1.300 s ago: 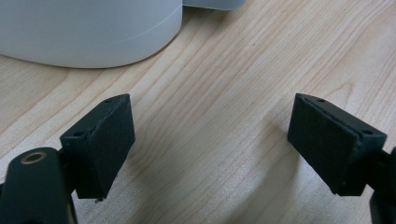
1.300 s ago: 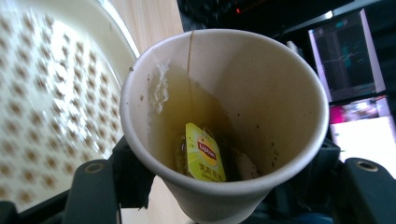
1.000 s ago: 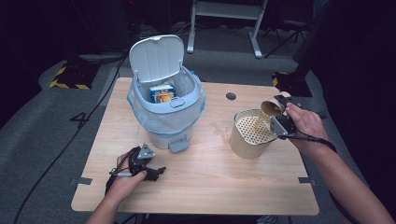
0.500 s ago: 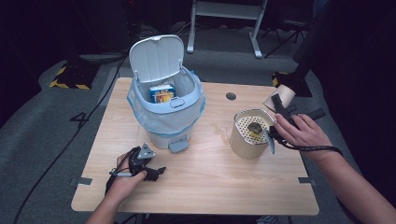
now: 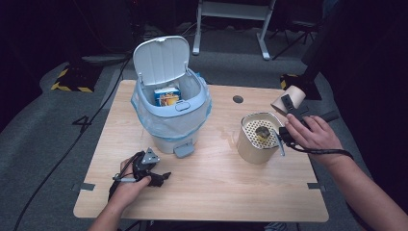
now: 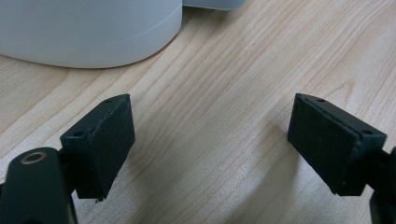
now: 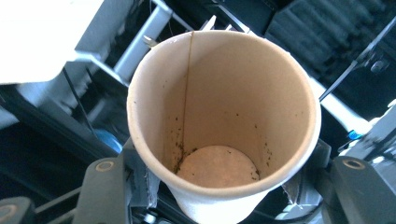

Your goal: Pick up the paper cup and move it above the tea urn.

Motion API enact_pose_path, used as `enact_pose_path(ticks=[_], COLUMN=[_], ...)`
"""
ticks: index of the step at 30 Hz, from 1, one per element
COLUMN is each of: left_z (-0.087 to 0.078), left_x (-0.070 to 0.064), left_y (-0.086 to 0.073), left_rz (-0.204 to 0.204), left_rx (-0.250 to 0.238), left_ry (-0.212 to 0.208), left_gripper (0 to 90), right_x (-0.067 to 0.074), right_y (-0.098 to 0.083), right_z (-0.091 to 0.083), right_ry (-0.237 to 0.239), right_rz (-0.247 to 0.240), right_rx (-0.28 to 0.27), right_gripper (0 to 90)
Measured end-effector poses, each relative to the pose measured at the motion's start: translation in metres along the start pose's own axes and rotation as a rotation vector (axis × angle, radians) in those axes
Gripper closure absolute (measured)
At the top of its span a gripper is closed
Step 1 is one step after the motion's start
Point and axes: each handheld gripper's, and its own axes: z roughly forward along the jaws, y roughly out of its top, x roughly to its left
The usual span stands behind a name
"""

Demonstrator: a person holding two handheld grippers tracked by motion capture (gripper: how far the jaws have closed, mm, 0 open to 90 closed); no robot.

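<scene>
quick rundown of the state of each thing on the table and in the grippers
bin: lid up, liner fitted, a printed box inside
paper cup: clamped in the right gripper, emptied, brown specks on its wall
strainer pot: upright on the table, a dark clump on its mesh
left gripper: jaws open, nothing between them, low over the wood beside the bin

Landmark: white bin [image 5: 172, 115], lid up, at table's [image 5: 216, 192] back left.
- Right of bin: bare wood gap, then tan strainer pot [image 5: 257, 139] blocks.
- Front of bin: pedal [image 5: 184, 150] juts out; left gripper [image 5: 161, 177] just beyond.
- Front right of bin: wide bare wood, free passage.
</scene>
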Motion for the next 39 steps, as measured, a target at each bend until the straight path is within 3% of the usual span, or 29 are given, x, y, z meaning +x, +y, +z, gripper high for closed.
enact_pose_path(ticks=[1,2,3,4,5,6,7,8,9,10,12,15,16,17,19,20,23,24,25,27,28,29,30,32,39], left_z=[0.0,0.0,0.0,0.0,0.0,0.0,0.0,0.0,0.0,0.0,0.0,0.0,0.0,0.0,0.0,0.0,0.0,0.0,0.0,0.0,0.0,0.0,0.0,0.0,0.0], left_x=[0.0,0.0,0.0,0.0,0.0,0.0,0.0,0.0,0.0,0.0,0.0,0.0,0.0,0.0,0.0,0.0,0.0,0.0,0.0,0.0,0.0,0.0,0.0,0.0,0.0], left_y=[0.0,0.0,0.0,0.0,0.0,0.0,0.0,0.0,0.0,0.0,0.0,0.0,0.0,0.0,0.0,0.0,0.0,0.0,0.0,0.0,0.0,0.0,0.0,0.0,0.0], left_rz=[0.0,0.0,0.0,0.0,0.0,0.0,0.0,0.0,0.0,-0.001,-0.001,0.0,-0.001,-0.001,-0.001,0.0,-0.001,0.0,0.0,-0.001,0.0,0.0,-0.001,0.0,0.0], left_rx=[0.0,0.0,0.0,0.0,0.0,0.0,0.0,0.0,0.0,0.0,0.0,0.0,0.0,0.0,0.0,0.0,-0.001,0.0,0.0,-0.001,0.0,0.0,0.0,0.0,0.0], left_ry=[0.0,0.0,0.0,0.0,0.0,0.0,0.0,0.0,0.0,0.0,0.0,0.0,0.0,0.0,0.0,-0.001,0.0,0.0,0.0,0.0,0.0,0.0,0.0,0.0,0.0], left_gripper=[15.2,15.2,15.2,15.2,15.2,15.2,15.2,15.2,15.2,15.2,15.2,15.2,15.2,15.2,15.2,15.2,15.2,15.2,15.2,15.2,15.2,15.2,15.2,15.2,15.2], right_x=[0.0,-0.002,-0.002,-0.004,-0.005,-0.008,-0.008,-0.011,-0.011,-0.013,-0.013,-0.011,-0.009,-0.009,-0.004,-0.002,0.004,0.007,0.007,0.009,0.011,0.011,0.011,0.01,0.007], right_y=[0.0,-0.004,-0.004,-0.006,-0.01,-0.018,-0.018,-0.028,-0.028,-0.034,-0.045,-0.056,-0.061,-0.061,-0.068,-0.07,-0.076,-0.078,-0.078,-0.081,-0.083,-0.083,-0.084,-0.085,-0.088], right_z=[0.0,0.0,0.0,0.0,0.001,0.002,0.002,0.004,0.004,0.006,0.009,0.013,0.015,0.015,0.018,0.019,0.024,0.027,0.027,0.029,0.031,0.031,0.032,0.034,0.035], right_ry=[0.0,0.014,0.014,0.028,0.046,0.093,0.093,0.138,0.138,0.152,0.207,0.251,0.281,0.281,0.34,0.36,0.456,0.507,0.507,0.555,0.595,0.595,0.612,0.681,0.743], right_rz=[0.0,0.077,0.077,0.136,0.216,0.369,0.369,0.55,0.55,0.62,0.84,1.044,1.157,1.157,1.329,1.379,1.592,1.694,1.694,1.776,1.846,1.846,1.878,1.924,1.926], right_rx=[0.0,-0.019,-0.019,-0.03,-0.049,-0.089,-0.089,-0.139,-0.139,-0.168,-0.22,-0.281,-0.313,-0.313,-0.378,-0.397,-0.477,-0.514,-0.514,-0.546,-0.579,-0.579,-0.596,-0.636,-0.645], right_gripper=[40.3,40.2,40.2,40.1,40.1,39.8,39.8,39.7,39.7,39.6,39.6,39.5,39.4,39.4,39.2,39.1,38.5,38.2,38.2,37.7,37.4,37.4,37.0,35.9,35.2])
